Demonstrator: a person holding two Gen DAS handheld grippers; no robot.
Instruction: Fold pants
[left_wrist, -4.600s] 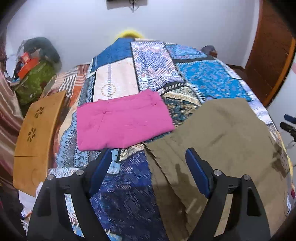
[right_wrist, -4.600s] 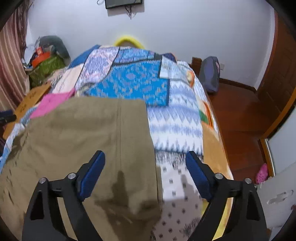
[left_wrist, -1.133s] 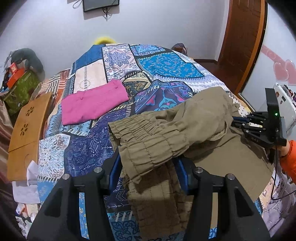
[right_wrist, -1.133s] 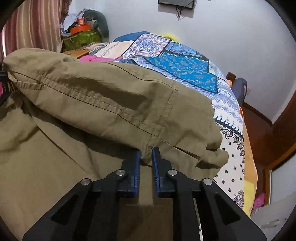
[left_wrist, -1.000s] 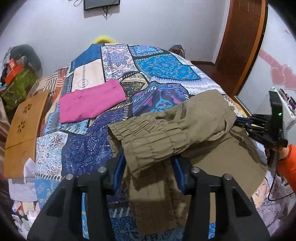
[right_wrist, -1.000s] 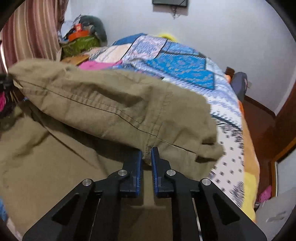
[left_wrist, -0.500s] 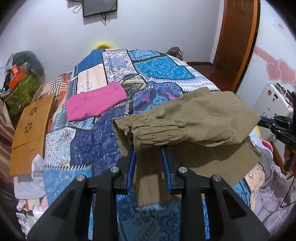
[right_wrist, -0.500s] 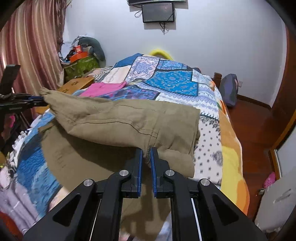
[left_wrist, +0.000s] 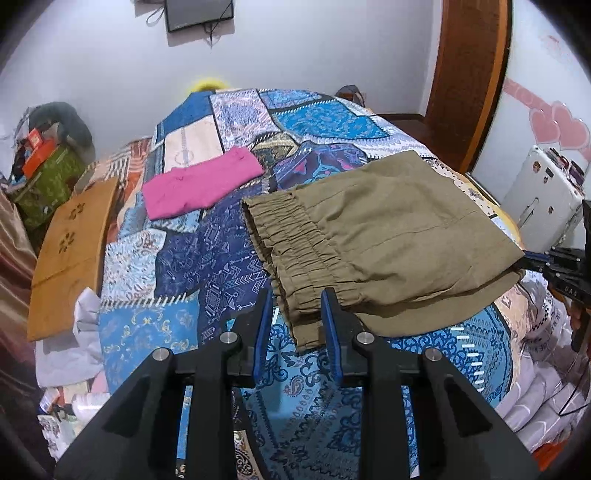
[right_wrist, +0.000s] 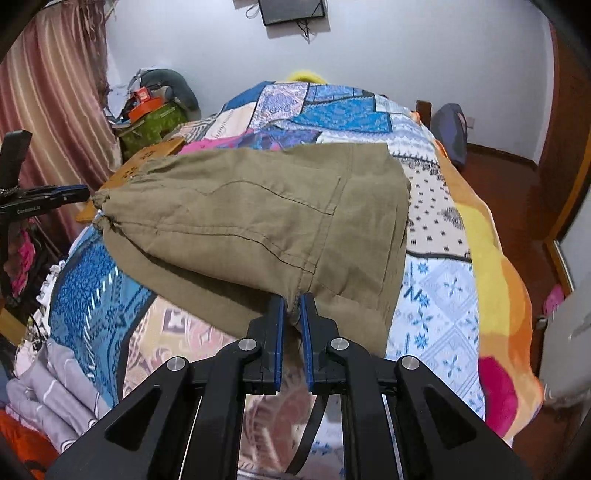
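The olive pants (left_wrist: 384, 229) hang stretched between my two grippers above the patchwork bed cover (left_wrist: 229, 258), folded over so one layer droops beneath. My left gripper (left_wrist: 296, 301) is shut on the gathered elastic waistband (left_wrist: 295, 251) at the near corner. In the right wrist view the pants (right_wrist: 266, 221) spread wide ahead. My right gripper (right_wrist: 291, 302) is shut on their seamed edge at the opposite end. Each gripper shows at the side of the other's view: the right gripper (left_wrist: 532, 258) and the left gripper (right_wrist: 79, 192).
A folded pink garment (left_wrist: 199, 181) lies farther up the bed. A wooden lap table (left_wrist: 70, 229) leans at the bed's left side, with bags (left_wrist: 48, 170) behind it. A white box (left_wrist: 543, 188) and a wooden door (left_wrist: 469, 74) stand on the right. Curtains (right_wrist: 55, 92) hang by the wall.
Both grippers have pulled back toward the foot of the bed and apart, drawing the pants taut and flatter. The left jaws have narrowed on the waistband.
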